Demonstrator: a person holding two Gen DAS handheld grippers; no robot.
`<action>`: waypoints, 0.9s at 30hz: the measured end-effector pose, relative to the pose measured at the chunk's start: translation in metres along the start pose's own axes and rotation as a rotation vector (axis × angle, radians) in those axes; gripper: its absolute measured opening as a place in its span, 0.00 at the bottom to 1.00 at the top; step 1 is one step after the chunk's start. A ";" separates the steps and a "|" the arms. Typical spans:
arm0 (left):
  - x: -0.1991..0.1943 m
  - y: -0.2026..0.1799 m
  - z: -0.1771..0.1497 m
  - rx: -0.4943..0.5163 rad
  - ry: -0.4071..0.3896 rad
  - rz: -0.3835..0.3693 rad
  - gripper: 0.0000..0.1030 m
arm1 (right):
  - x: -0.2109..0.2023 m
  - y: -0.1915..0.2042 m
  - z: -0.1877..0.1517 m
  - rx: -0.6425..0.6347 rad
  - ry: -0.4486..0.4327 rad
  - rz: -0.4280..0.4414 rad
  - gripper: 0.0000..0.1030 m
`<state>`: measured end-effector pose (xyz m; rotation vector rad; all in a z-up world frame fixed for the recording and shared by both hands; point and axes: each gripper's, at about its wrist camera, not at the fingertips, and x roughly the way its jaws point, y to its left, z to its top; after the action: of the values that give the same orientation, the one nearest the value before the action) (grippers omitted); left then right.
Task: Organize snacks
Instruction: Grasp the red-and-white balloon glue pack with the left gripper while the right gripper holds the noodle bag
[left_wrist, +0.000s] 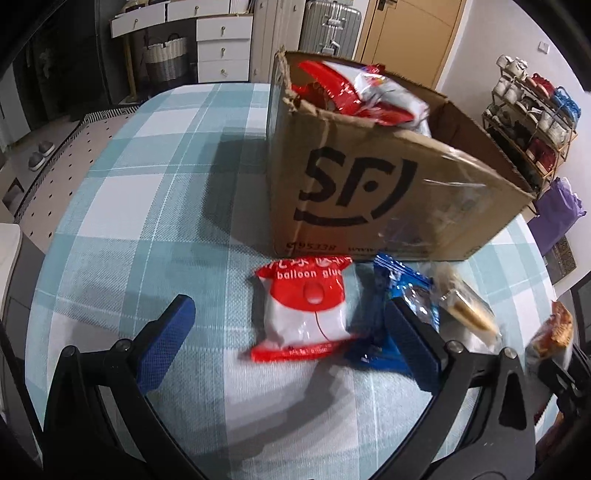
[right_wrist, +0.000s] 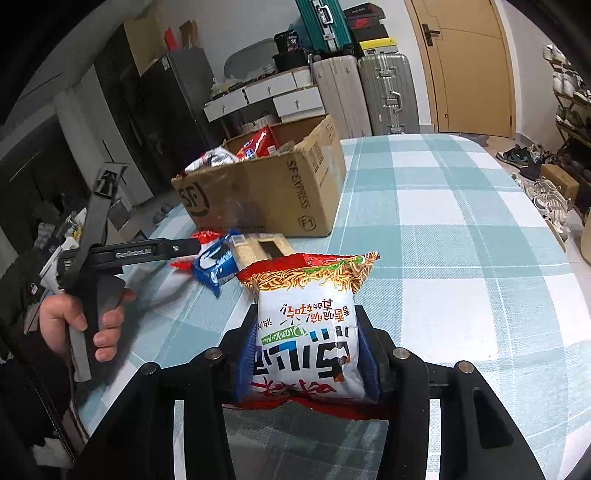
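An open cardboard box (left_wrist: 369, 192) marked SF stands on the checked tablecloth, with red and white snack packs (left_wrist: 354, 92) inside. In front of it lie a red-and-white "balloon glue" packet (left_wrist: 306, 310), a blue cookie pack (left_wrist: 402, 295) and a clear pack of wafers (left_wrist: 465, 306). My left gripper (left_wrist: 291, 328) hovers open over the red-and-white packet, its right finger over the blue pack. My right gripper (right_wrist: 308, 350) is shut on a noodle packet (right_wrist: 306, 325), held above the table. The same box (right_wrist: 266, 192) sits further back in that view.
The table (right_wrist: 461, 240) has a teal and white checked cloth. A hand (right_wrist: 74, 325) holds the left gripper's handle at the table's left edge. Suitcases, drawers and a door stand behind. A shoe rack (left_wrist: 532, 122) is off the right side.
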<state>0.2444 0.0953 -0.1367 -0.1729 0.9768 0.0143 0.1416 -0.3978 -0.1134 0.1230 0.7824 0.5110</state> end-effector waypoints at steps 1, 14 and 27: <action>0.003 0.001 0.002 -0.001 0.001 0.002 0.99 | -0.001 -0.001 0.000 0.002 -0.001 0.003 0.46; 0.025 0.010 0.015 -0.007 0.024 0.034 0.75 | -0.001 -0.005 -0.001 0.014 0.000 0.009 0.46; 0.001 0.016 -0.011 0.054 -0.004 -0.053 0.38 | -0.012 0.008 -0.001 -0.001 -0.013 0.020 0.46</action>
<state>0.2348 0.1096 -0.1455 -0.1489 0.9676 -0.0598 0.1305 -0.3972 -0.1038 0.1333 0.7693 0.5291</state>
